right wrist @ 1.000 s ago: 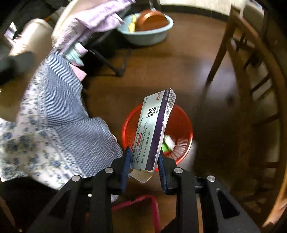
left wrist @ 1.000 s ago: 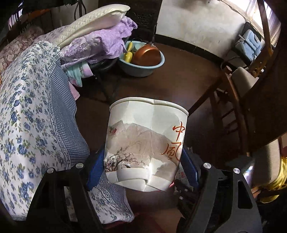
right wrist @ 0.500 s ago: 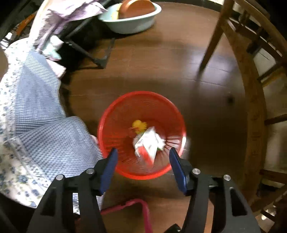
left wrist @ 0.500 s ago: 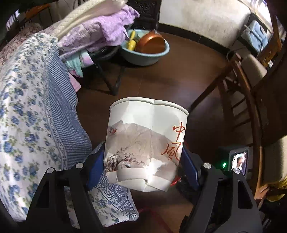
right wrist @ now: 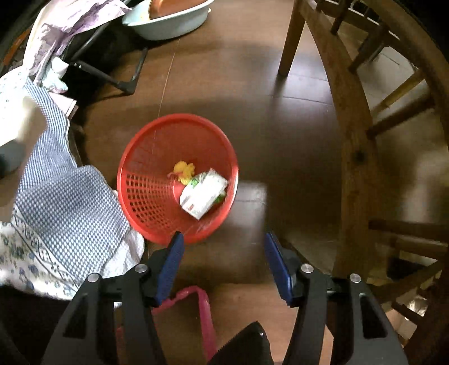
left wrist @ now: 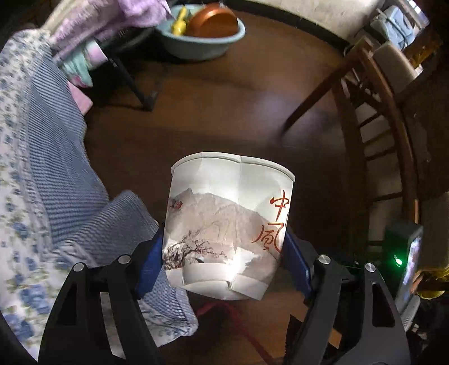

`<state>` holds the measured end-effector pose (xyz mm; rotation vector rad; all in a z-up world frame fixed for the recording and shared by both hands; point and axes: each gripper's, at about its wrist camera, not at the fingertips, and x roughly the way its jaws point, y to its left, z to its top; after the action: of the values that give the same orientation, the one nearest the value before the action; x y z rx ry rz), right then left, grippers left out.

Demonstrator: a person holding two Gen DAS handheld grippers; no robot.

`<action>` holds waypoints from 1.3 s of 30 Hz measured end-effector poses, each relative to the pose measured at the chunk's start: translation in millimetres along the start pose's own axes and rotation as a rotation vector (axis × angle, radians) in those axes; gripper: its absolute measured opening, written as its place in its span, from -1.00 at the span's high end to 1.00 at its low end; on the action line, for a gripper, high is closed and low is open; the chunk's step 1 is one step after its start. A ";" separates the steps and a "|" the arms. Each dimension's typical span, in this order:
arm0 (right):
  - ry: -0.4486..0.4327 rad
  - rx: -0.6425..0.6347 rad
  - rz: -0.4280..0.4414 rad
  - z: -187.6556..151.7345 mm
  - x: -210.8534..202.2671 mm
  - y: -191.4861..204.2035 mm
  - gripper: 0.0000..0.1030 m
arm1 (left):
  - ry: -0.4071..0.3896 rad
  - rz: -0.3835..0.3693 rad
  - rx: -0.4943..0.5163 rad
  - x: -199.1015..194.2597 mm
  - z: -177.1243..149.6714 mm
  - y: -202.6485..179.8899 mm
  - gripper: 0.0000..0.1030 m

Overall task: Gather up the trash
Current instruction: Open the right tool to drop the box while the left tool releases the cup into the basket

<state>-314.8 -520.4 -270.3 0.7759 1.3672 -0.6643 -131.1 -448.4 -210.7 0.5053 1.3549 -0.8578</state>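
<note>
A crumpled paper cup (left wrist: 228,224), printed with a mountain scene and red characters, is held crosswise in the left gripper (left wrist: 224,258). Its sides are pinched between the blue pads (left wrist: 148,266), which explains the dented rim and creased wall. The cup is carried above a dark wooden floor (left wrist: 210,112), beside a blue flowered bedspread (left wrist: 42,168), presumably so it can be dropped as trash.

The right gripper (right wrist: 224,264) is pointed down at the floor with its jaws set apart and nothing between them. Just ahead of it, a red basket (right wrist: 146,191) stands on the floor and serves as the bin. A white box (right wrist: 203,193) and a yellow scrap (right wrist: 183,170) are seen lying inside, beside something green that is too hidden to name. The basket is placed next to the bedspread's hanging edge, with a wooden chair (right wrist: 350,140) on its other side. A pale basin (right wrist: 168,19) sits farther off.
</note>
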 end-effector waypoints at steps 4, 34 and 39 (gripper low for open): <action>0.010 -0.002 0.009 -2.7 0.7 2.6 -0.14 | 0.092 0.009 -0.003 36.8 -0.1 -2.0 -0.45; 0.014 -0.029 -0.001 -0.4 -6.6 8.4 -0.14 | 0.027 -0.094 -0.031 14.5 12.6 -4.3 -0.77; -0.010 -0.038 0.002 0.9 -20.2 13.2 -0.14 | -0.058 -0.085 -0.040 -20.4 10.4 -0.1 -0.77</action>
<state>-305.7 -513.9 -248.8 0.7432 1.3656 -0.6381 -124.4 -451.4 -189.0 0.3910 1.3451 -0.9065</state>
